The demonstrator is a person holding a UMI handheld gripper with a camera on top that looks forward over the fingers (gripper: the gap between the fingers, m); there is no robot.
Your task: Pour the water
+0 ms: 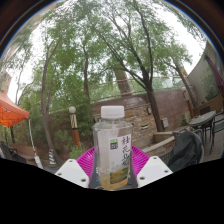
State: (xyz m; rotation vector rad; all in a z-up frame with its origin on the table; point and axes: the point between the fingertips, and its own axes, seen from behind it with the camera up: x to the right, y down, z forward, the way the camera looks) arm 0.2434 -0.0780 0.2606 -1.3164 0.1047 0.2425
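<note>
Both pink pads (140, 158) of the hand-held gripper (113, 172) pinched one bottle (113, 148), held upright, long axis vertical, between them.

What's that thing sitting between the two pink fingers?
A clear plastic bottle with a white cap and a label stands upright between the gripper's pink pads, which press on both its sides. The gripper view shows this.
</note>
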